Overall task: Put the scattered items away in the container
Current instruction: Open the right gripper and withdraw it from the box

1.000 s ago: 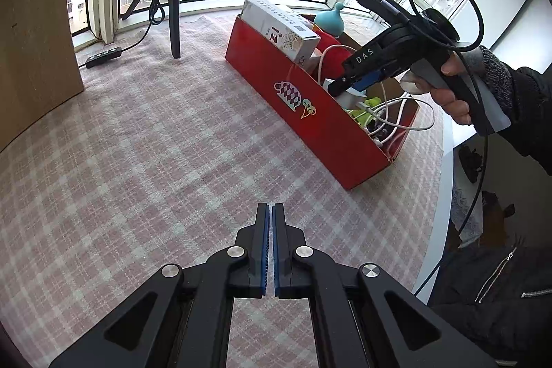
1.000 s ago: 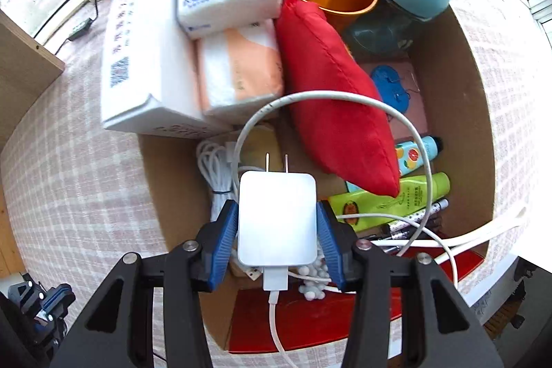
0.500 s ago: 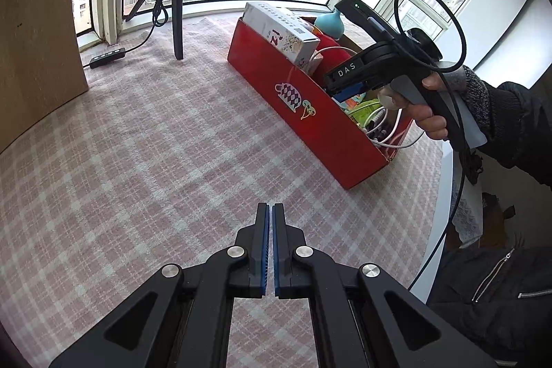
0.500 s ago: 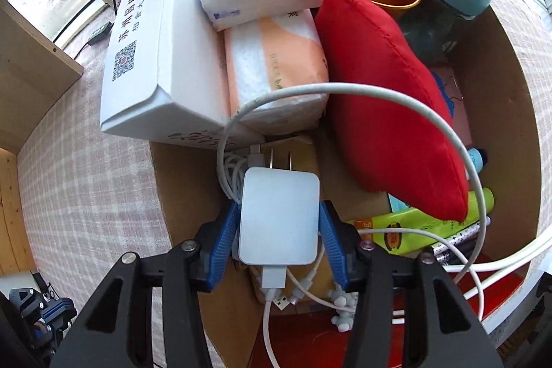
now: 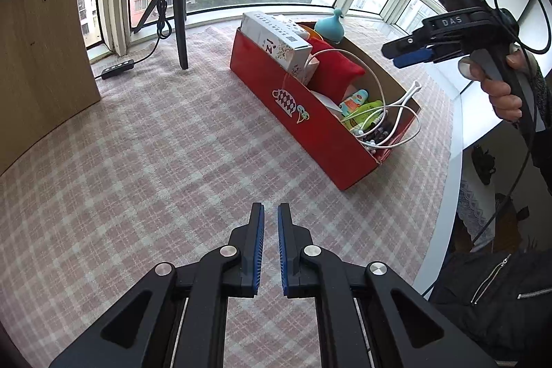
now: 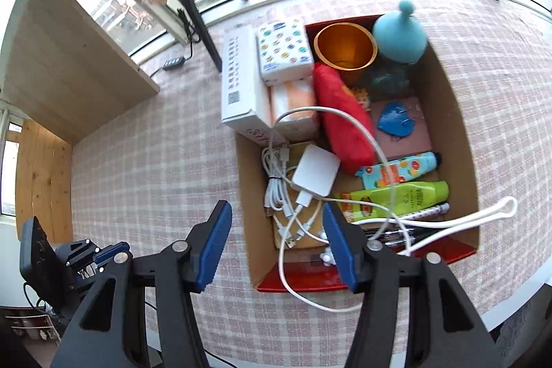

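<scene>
The red cardboard box (image 5: pixel 310 123) stands on the checked tablecloth, filled with several items. A white charger (image 6: pixel 315 169) lies inside it among coils of white cable (image 6: pixel 345 112), beside a red pouch (image 6: pixel 345 119). My right gripper (image 6: pixel 276 206) hovers above the box's near end. Its jaws are opening, with nothing held between them and the charger below and beyond the fingertips. In the left wrist view the right gripper (image 5: pixel 396 56) hangs well above the box. My left gripper (image 5: pixel 270 206) is over bare cloth in front of the box, its jaws opening a narrow gap on nothing.
The box (image 6: pixel 455 126) also holds a white carton (image 6: pixel 238 81), tissue packs (image 6: pixel 284 49), an orange cup (image 6: pixel 345 47), a teal lid (image 6: pixel 398 35) and tubes (image 6: pixel 396 195). A ring-light tripod (image 5: pixel 179 23) and wooden panel (image 5: pixel 41 33) stand behind. The table edge (image 5: pixel 448 161) runs at the right.
The right gripper let go of the charger, opened wider and rose; the charger now lies in the box. The left jaws parted slightly.
</scene>
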### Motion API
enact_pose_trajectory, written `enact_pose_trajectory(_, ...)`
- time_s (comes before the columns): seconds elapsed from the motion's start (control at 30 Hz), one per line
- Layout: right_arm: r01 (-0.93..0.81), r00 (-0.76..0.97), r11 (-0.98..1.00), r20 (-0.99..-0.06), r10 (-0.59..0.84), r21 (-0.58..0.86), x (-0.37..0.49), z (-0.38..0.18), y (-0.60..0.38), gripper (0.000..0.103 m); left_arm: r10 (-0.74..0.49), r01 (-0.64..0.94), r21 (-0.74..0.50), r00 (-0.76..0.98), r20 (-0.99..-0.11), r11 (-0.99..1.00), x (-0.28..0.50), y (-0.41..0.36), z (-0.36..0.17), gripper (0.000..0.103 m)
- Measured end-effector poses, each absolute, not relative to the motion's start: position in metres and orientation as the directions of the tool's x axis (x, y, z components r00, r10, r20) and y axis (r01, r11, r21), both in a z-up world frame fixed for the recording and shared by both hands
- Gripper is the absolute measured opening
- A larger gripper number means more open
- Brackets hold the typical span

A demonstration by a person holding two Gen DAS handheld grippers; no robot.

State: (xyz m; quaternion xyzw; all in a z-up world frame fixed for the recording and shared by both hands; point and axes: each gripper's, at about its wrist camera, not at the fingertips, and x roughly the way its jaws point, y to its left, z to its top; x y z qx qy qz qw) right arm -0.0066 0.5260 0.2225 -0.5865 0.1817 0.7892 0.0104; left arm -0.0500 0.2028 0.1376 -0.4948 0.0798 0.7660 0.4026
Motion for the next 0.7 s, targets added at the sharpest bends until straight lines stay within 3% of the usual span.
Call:
enact_pose_trajectory(0.13,-0.268,-0.316,-0.936,-0.939,-0.137,0.227,-0.025,0.184,0.566,0.054,0.518,-0.693,-0.257,-0.196,-0.833,-0.674,-0.037,0.222,0.144,0.006)
enact_pose_trajectory(0.47,-0.26,-0.152,-0.92,-0.954,-0.26,0.292,-0.044,0.108,0.596,0.051,0.473,-0.675,-0.213,-0.226,-0.852,-0.706,-0.017,0.266,0.156,0.006)
enact_pose_trajectory(0.7,-0.224,-0.075,-0.928,-0.954,-0.289,0.299,-0.052,0.089,0.588,0.016,0.468,-0.658,-0.215,-0.236,-0.852,-0.722,-0.019,0.278,0.156,0.006)
